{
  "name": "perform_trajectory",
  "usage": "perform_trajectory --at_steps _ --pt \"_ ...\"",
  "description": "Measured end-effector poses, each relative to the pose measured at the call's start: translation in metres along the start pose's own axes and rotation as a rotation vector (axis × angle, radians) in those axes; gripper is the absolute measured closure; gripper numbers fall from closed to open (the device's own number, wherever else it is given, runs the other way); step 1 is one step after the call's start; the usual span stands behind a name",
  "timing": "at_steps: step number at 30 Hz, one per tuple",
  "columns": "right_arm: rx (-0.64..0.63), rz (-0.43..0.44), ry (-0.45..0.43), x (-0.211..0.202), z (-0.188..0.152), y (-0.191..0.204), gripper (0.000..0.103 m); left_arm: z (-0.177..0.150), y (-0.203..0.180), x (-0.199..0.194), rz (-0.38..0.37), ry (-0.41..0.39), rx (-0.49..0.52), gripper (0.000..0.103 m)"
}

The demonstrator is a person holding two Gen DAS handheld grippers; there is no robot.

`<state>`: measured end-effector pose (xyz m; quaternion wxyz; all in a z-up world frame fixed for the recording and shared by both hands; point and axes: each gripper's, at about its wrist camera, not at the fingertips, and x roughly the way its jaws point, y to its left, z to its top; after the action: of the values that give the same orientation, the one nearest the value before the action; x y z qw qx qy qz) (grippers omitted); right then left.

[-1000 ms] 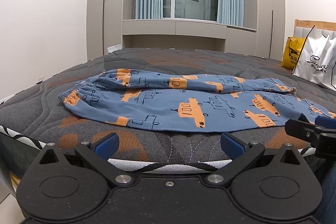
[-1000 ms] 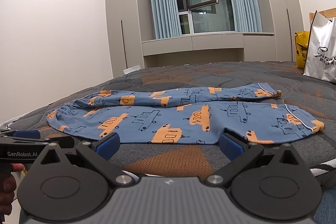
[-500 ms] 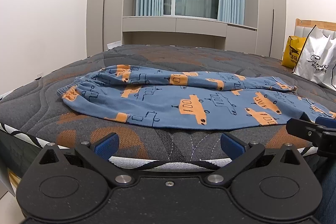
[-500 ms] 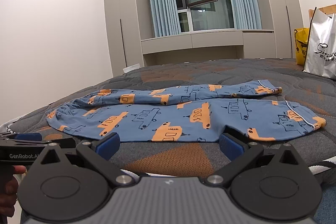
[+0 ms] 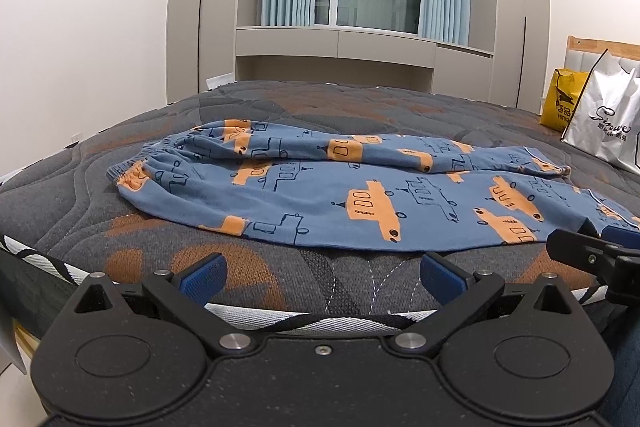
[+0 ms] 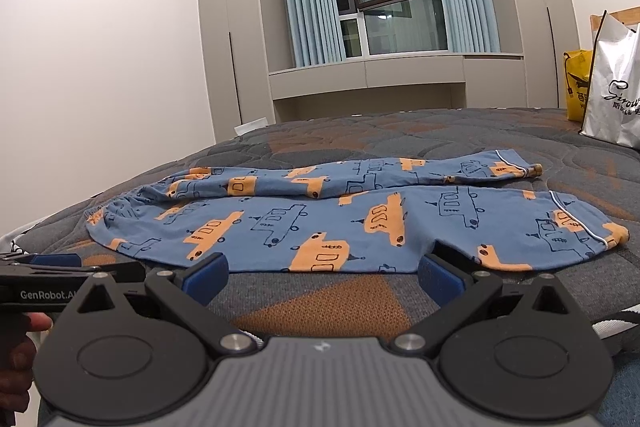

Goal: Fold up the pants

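Observation:
Blue pants (image 5: 340, 187) with orange car prints lie spread flat on the bed, waistband to the left, leg cuffs to the right; they also show in the right wrist view (image 6: 352, 223). My left gripper (image 5: 322, 277) is open and empty, at the bed's near edge, short of the pants. My right gripper (image 6: 322, 277) is open and empty, just before the near leg's hem. Each gripper shows at the side of the other's view.
The dark grey and orange quilted mattress (image 5: 240, 267) carries the pants. A white shopping bag (image 5: 604, 131) and a yellow bag (image 5: 560, 99) stand at the far right. Wardrobes, a window and curtains are behind the bed.
Both grippers have risen a little and moved slightly toward the bed. The pants have not moved. Both stay open.

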<state>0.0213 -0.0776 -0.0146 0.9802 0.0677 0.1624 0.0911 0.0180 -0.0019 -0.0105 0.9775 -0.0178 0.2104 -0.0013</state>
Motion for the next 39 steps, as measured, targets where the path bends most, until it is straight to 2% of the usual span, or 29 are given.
perform_trajectory --at_steps 16,25,29,33,37,39 --pt "0.0 0.0 -0.012 0.005 0.003 -0.007 0.0 0.005 0.002 0.008 -0.014 0.008 0.006 0.0" --pt "-0.043 0.031 -0.025 0.017 0.013 -0.008 0.0 0.023 0.008 0.019 -0.009 -0.011 0.028 0.0" --pt "-0.12 0.128 -0.024 0.03 0.038 -0.013 0.0 0.059 0.037 0.033 0.008 -0.061 0.049 0.0" --pt "-0.238 0.246 0.032 0.06 0.08 -0.025 0.0 0.111 0.085 0.062 0.097 -0.12 0.084 0.0" --pt "-0.355 0.262 0.086 0.103 0.117 -0.036 0.0 0.155 0.125 0.108 0.196 -0.123 0.171 0.0" --pt "-0.425 0.257 0.109 0.128 0.129 -0.039 0.0 0.17 0.138 0.132 0.212 -0.115 0.217 0.0"
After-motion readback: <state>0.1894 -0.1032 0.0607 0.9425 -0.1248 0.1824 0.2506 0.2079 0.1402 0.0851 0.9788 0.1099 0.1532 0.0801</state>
